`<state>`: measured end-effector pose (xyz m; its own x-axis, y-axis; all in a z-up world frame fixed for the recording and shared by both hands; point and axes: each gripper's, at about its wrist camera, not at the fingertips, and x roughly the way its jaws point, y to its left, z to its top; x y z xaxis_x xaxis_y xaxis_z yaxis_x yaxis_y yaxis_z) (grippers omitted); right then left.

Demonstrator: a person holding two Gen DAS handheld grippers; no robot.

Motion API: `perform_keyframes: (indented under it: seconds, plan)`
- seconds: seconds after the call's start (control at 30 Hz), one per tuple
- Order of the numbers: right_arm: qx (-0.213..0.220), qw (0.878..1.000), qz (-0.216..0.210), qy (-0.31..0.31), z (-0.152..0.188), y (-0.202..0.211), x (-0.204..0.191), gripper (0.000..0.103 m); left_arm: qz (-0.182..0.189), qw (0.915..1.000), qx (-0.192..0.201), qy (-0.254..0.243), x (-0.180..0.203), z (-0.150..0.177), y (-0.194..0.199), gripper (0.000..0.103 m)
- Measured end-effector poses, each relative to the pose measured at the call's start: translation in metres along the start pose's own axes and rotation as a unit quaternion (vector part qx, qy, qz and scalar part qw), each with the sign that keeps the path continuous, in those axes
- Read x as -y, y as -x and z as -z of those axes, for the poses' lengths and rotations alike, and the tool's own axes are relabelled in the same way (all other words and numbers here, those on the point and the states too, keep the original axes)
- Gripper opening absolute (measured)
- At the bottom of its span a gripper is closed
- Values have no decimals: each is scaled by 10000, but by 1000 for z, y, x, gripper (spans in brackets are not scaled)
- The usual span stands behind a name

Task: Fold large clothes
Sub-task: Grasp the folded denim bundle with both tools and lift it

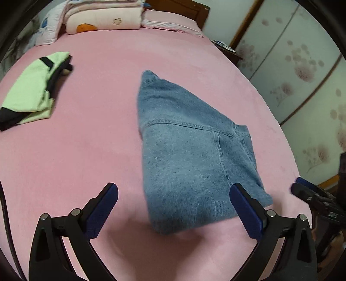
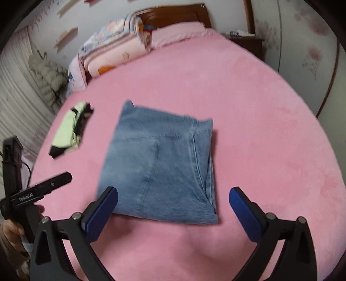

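A pair of blue jeans (image 1: 190,155) lies folded into a compact block on the pink bed (image 1: 86,151); it also shows in the right wrist view (image 2: 160,170). My left gripper (image 1: 174,190) is open and empty, hovering over the near edge of the jeans. My right gripper (image 2: 174,194) is open and empty, also above the near edge of the jeans. The right gripper shows at the right edge of the left wrist view (image 1: 311,194), and the left gripper at the left of the right wrist view (image 2: 41,190).
A folded light green and black garment (image 1: 32,90) lies on the bed to the left, also in the right wrist view (image 2: 71,129). Folded quilts (image 1: 103,17) and a pillow (image 1: 173,21) sit at the headboard. A wardrobe (image 1: 302,75) stands right of the bed.
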<state>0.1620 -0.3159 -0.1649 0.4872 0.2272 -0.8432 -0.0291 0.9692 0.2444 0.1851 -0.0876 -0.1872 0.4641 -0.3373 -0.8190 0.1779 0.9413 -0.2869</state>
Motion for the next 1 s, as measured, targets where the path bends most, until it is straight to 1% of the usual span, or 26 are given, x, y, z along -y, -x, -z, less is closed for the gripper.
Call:
perform_keyframes:
  seconds: [0.1, 0.13, 0.17, 0.2, 0.23, 0.27, 0.3, 0.33, 0.37, 0.4, 0.47, 0.53, 0.57, 0.6, 0.7, 0.77, 0.83, 0.87, 0.9, 0.93, 1.0]
  plan:
    - [-223, 9997, -116, -67, 6, -36, 16, 102, -158, 9997, -201, 47, -4, 0, -36, 102]
    - [-300, 9993, -188, -152, 7, -44, 21, 101, -126, 9996, -254, 85, -6, -1, -45, 101]
    - [-394, 9982, -334, -293, 7, -55, 29, 97, -67, 9995, -281, 152, -9, -2, -52, 101]
    - [-476, 9963, -528, -481, 7, -68, 40, 93, 49, 9989, -335, 323, -13, -3, -62, 101]
    - [-531, 9947, -642, -607, 7, -75, 46, 91, 175, 9983, -359, 427, -15, -5, -68, 101]
    - [-650, 9912, -859, -770, 6, -87, 56, 89, 271, 9976, -390, 497, -16, -5, -73, 101]
    - [-840, 9865, -1100, -877, 6, -100, 63, 89, 440, 9961, -512, 569, -18, -7, -84, 101]
    - [-982, 9834, -1197, -948, 6, -111, 70, 88, 539, 9951, -588, 583, -18, -6, -91, 101]
    - [-1069, 9818, -1221, -989, 6, -118, 74, 83, 552, 9947, -647, 577, -19, -7, -98, 101]
    - [-1189, 9774, -1395, -1056, 6, -130, 81, 83, 540, 9944, -735, 525, -20, -8, -107, 101]
    - [-1207, 9710, -1725, -1131, 2, -140, 89, 83, 655, 9931, -869, 441, -20, -12, -120, 102]
    - [-1226, 9642, -2092, -1068, -3, -148, 90, 83, 812, 9912, -921, 490, -24, -15, -130, 102]
    - [-1256, 9595, -2312, -1012, -7, -152, 90, 76, 893, 9897, -983, 542, -26, -18, -137, 102]
    - [-1346, 9551, -2455, -973, -10, -159, 89, 66, 949, 9883, -1055, 568, -27, -21, -143, 102]
    - [-1549, 9430, -2800, -911, -20, -181, 85, 63, 1122, 9846, -1194, 607, -31, -28, -156, 101]
    - [-1629, 9404, -2876, -806, -25, -188, 80, 60, 1199, 9820, -1327, 608, -31, -31, -165, 102]
    - [-1690, 9415, -2841, -654, -28, -193, 72, 54, 1193, 9812, -1415, 547, -30, -32, -170, 101]
    - [-1685, 9430, -2807, -598, -25, -192, 70, 50, 1181, 9813, -1430, 518, -29, -32, -172, 100]
    - [-1642, 9460, -2740, -554, -24, -190, 68, 47, 1129, 9820, -1436, 470, -27, -31, -173, 98]
    - [-1602, 9479, -2698, -544, -24, -187, 67, 46, 1026, 9842, -1396, 379, -23, -30, -171, 95]
    - [-1488, 9552, -2512, -482, -22, -178, 63, 38, 886, 9876, -1266, 283, -16, -29, -167, 89]
